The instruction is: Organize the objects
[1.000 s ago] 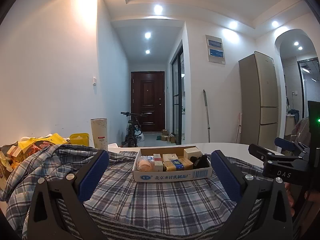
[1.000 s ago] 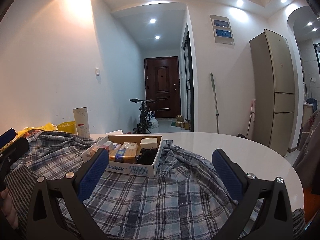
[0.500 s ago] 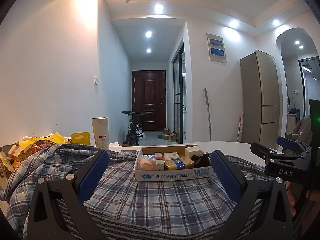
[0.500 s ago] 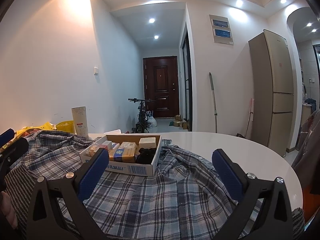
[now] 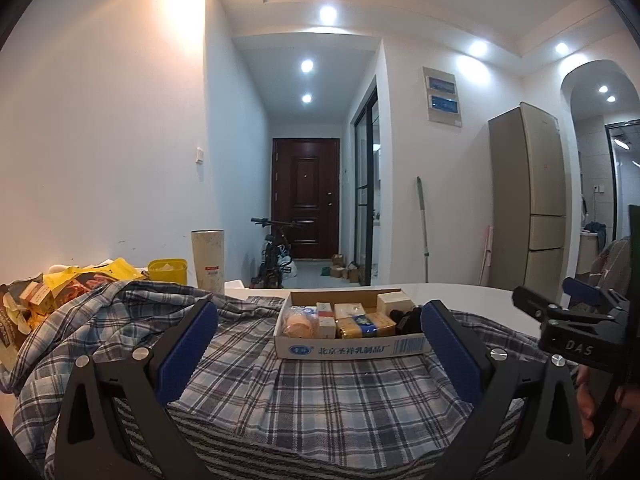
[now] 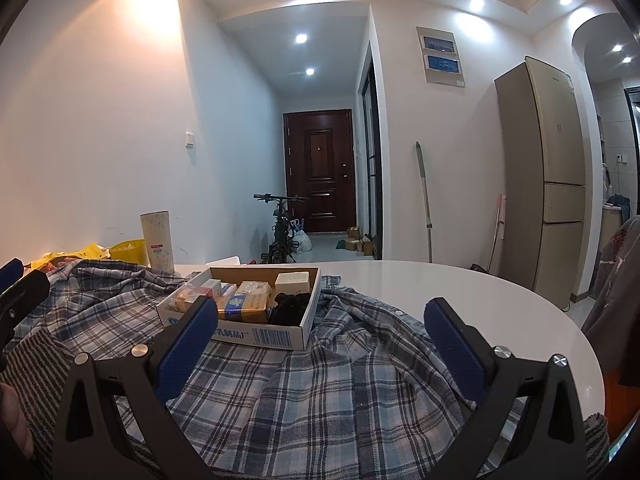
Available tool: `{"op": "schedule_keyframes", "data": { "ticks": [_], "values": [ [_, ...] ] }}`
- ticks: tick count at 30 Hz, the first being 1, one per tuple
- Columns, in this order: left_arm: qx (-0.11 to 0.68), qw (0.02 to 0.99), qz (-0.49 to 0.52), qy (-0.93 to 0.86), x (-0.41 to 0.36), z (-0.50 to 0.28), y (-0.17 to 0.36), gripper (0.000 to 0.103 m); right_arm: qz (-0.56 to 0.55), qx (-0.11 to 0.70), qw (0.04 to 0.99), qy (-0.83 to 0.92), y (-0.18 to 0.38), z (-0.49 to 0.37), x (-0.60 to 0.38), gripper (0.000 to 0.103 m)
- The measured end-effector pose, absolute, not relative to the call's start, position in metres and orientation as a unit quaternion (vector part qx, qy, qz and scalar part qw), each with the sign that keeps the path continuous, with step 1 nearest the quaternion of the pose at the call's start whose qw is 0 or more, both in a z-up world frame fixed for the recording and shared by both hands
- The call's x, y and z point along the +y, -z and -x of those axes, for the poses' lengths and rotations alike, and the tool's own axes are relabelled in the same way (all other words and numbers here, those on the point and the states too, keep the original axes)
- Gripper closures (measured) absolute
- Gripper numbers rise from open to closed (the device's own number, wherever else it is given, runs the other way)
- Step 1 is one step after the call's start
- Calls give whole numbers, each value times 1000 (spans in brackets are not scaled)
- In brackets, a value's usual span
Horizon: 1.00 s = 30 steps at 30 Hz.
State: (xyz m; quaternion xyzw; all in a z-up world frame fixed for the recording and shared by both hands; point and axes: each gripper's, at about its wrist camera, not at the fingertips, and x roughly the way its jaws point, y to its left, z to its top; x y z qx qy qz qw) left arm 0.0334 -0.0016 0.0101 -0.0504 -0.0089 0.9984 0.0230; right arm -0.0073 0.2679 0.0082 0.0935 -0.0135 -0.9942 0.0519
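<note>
Centrally placed on plaid shirt (image 5: 336, 392): shallow cardboard box (image 5: 352, 347), resting on the cloth over white round table (image 6: 460, 296). Filled with small packets, a cream carton (image 5: 394, 302) at the far right corner, a dark bundle (image 6: 292, 307) beneath it.

Left gripper (image 5: 320, 344): jaws spread wide, nothing between the blue pads (image 5: 188, 344), held low above the shirt. Box straight ahead, framed between the fingers, printed long side facing the camera, long axis crosswise to the line of approach.

Right gripper (image 6: 320, 344): jaws likewise spread and empty. Box ahead and to the left, just past the left pad, seen corner-on with its short barcode end nearest.

Judged nearer and better aligned: left gripper, squarely facing the box. Likely next move, as judgement only: forward reach to the box or to one item inside; jaw line parallel to the long wall, so a rim pinch calls for a turn of the wrist.

At far left, apart from the box: yellow snack bags (image 5: 80, 284), yellow tub (image 5: 167, 271), tall paper tube (image 5: 207, 258). Not yet sorted, apparently.
</note>
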Motion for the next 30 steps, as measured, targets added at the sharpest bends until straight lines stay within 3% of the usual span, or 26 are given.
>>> {"op": "schedule_keyframes", "data": {
  "ticks": [30],
  "values": [
    [-16,26,46,-998,-6,-38,-10,0,-92,-24,47,994,-8,6,271,0]
  ]
}}
